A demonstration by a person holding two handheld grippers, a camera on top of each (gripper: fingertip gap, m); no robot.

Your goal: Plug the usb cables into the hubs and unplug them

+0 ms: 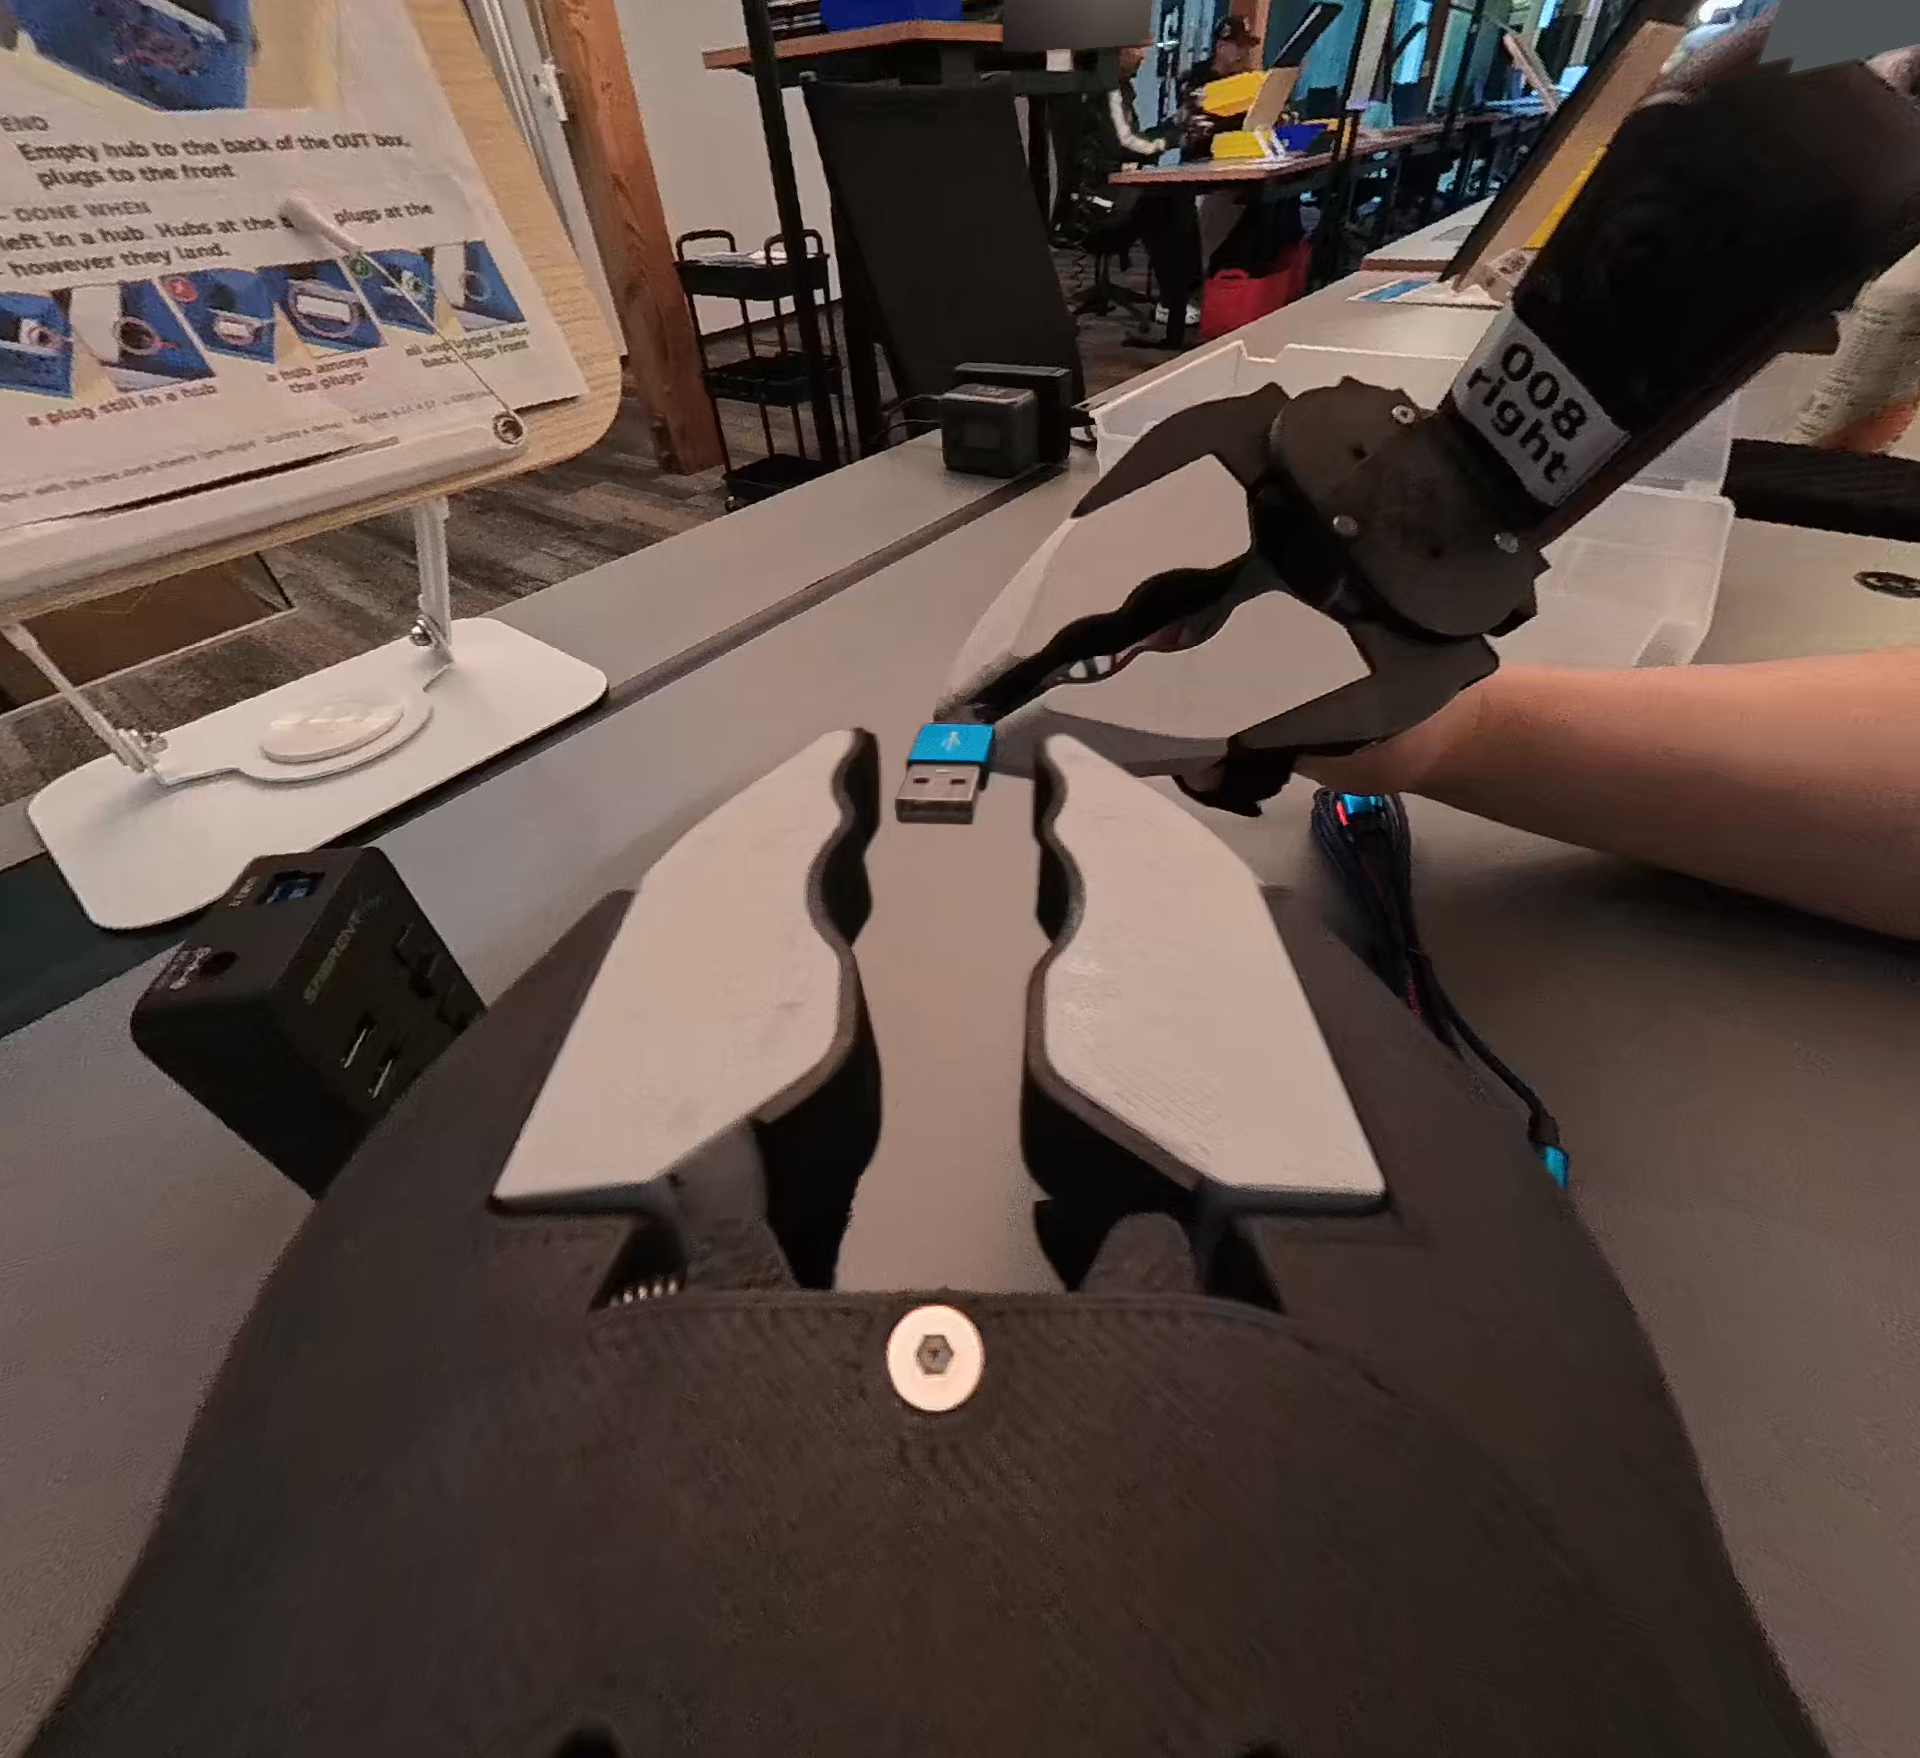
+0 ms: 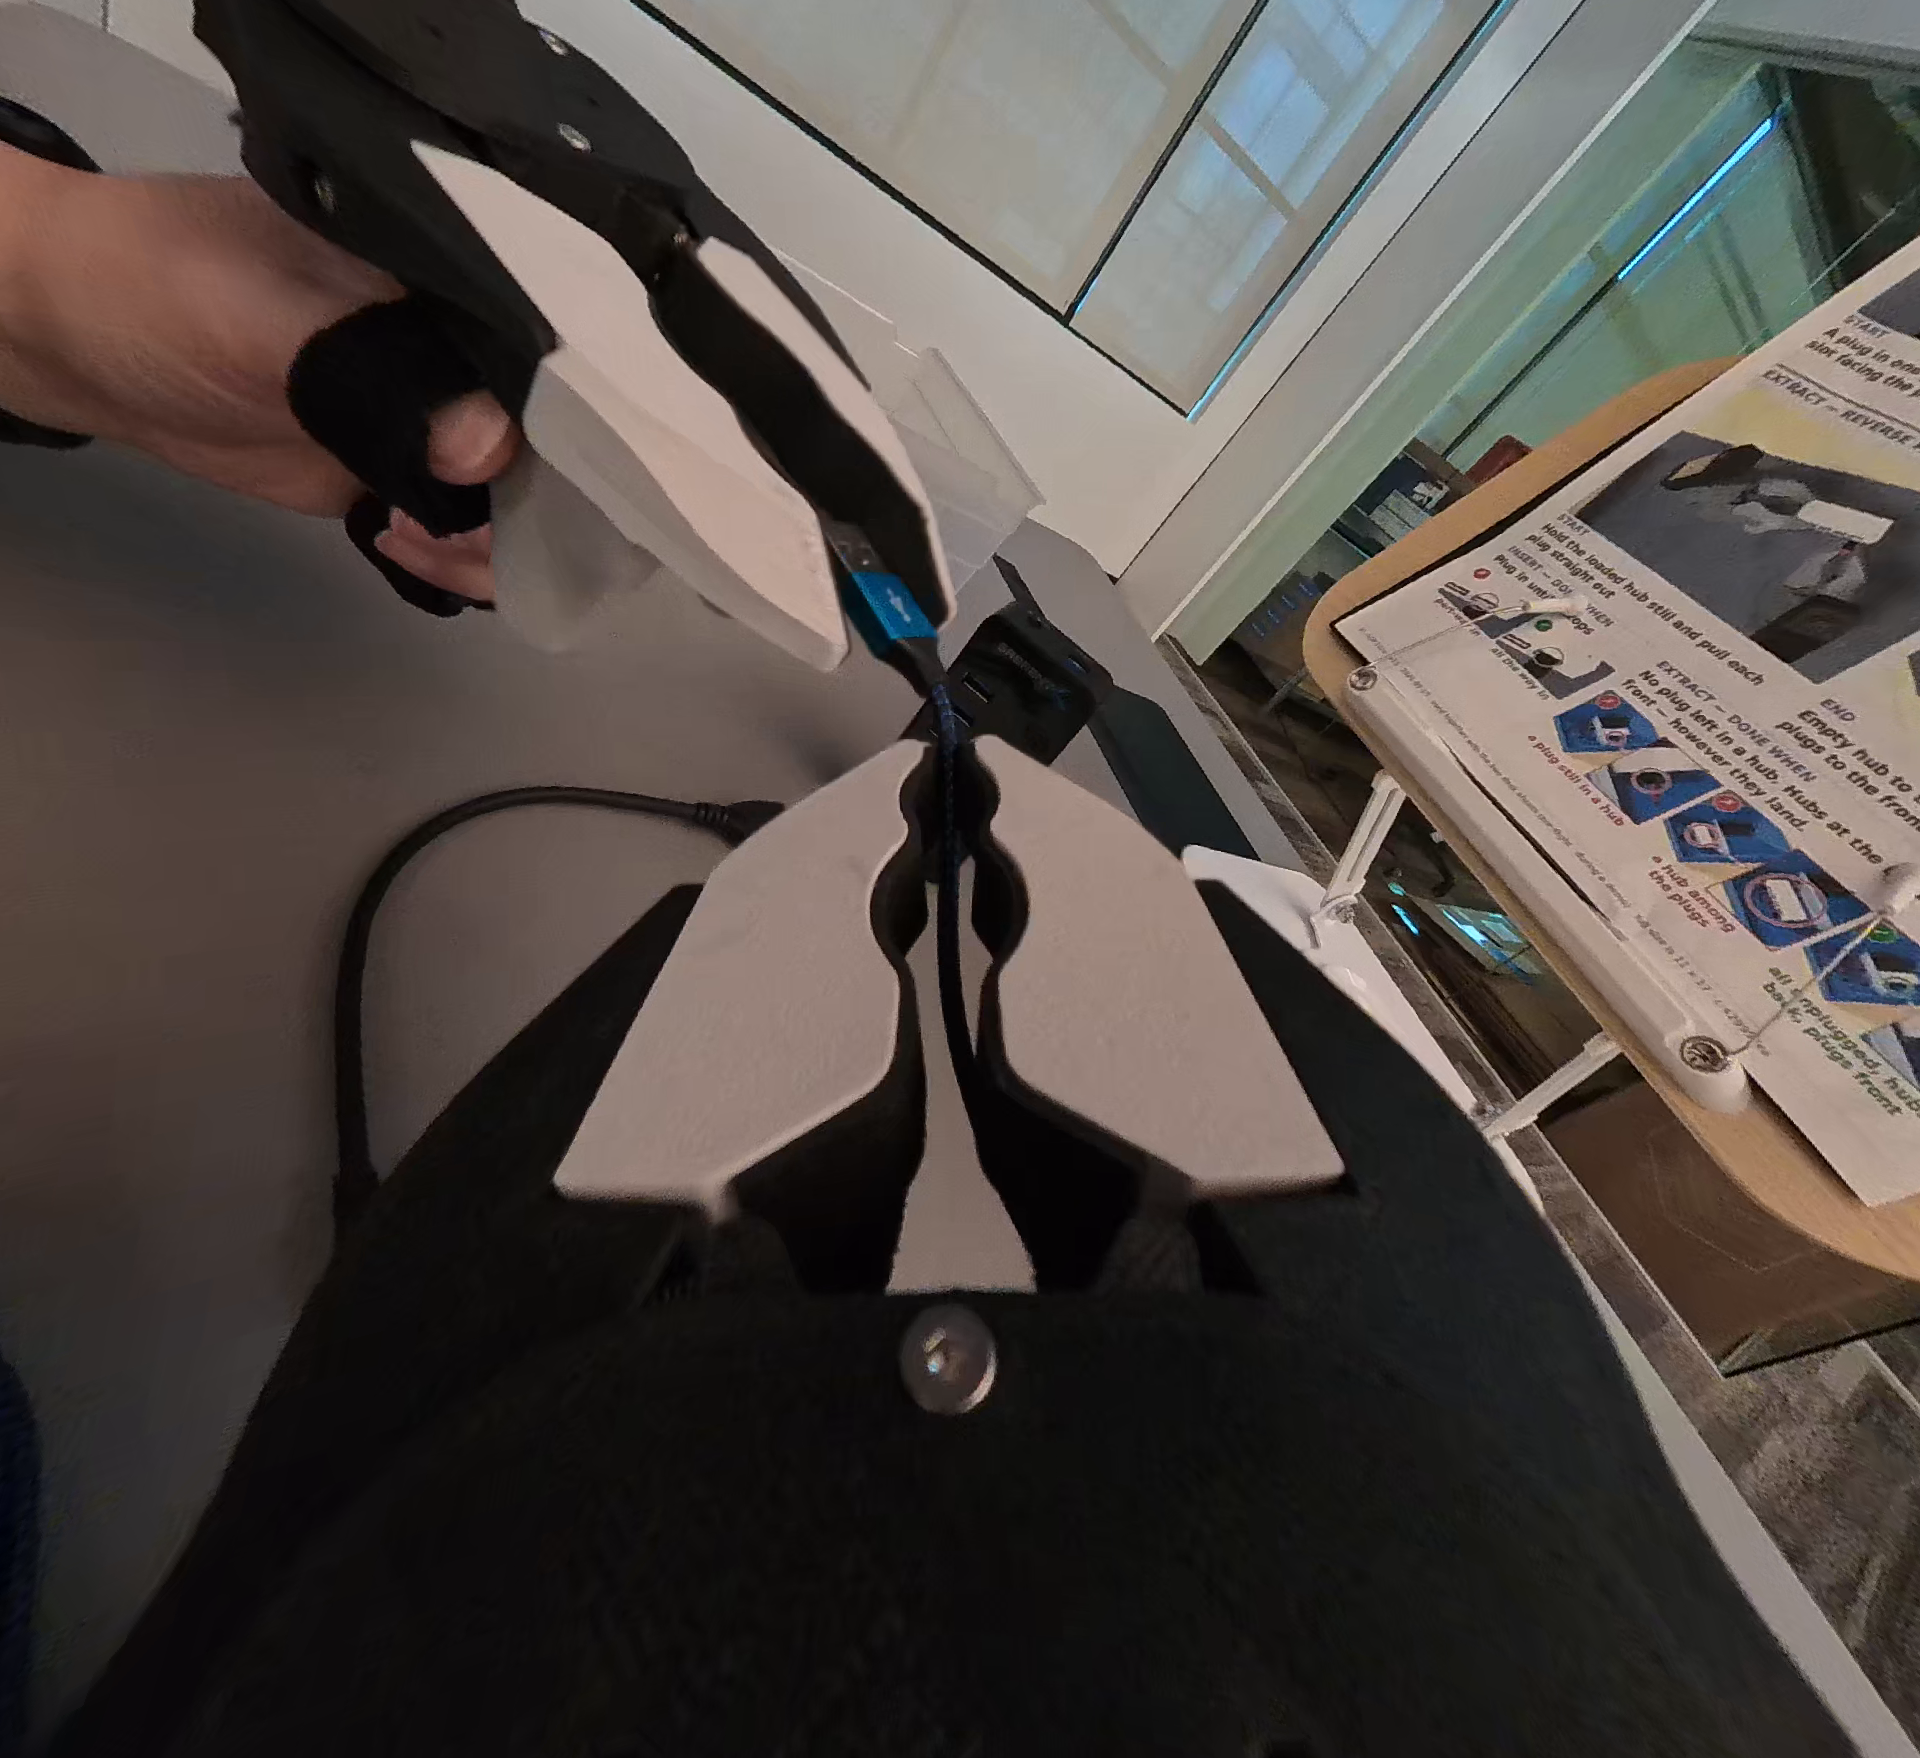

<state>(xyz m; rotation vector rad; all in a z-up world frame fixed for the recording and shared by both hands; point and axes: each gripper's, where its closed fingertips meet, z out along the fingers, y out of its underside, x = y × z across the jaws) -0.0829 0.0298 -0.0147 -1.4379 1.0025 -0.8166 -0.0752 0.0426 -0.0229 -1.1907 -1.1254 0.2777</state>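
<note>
- The USB plug (image 1: pixel 943 771), blue with a metal end, hangs in the air between the finger tips of the left hand-held gripper (image 1: pixel 951 773); its metal end points toward that gripper's camera.
- The right hand-held gripper (image 2: pixel 948 763) is closed on the braided cable (image 2: pixel 951 877) just behind the plug, so it carries the plug.
- The left hand-held gripper is narrowly open around the plug; I cannot tell if the fingers touch it.
- The black hub (image 1: pixel 301 1002) stands on the desk (image 1: pixel 644 586), near and to the left, with nothing plugged in the ports that show.
- I think the step is a handover: close the left fingers flat on the blue shell, not on the metal.
- Release the cable only after this grip is firm, otherwise the plug can turn.
- Then line the metal end up with a port and push straight.
</note>
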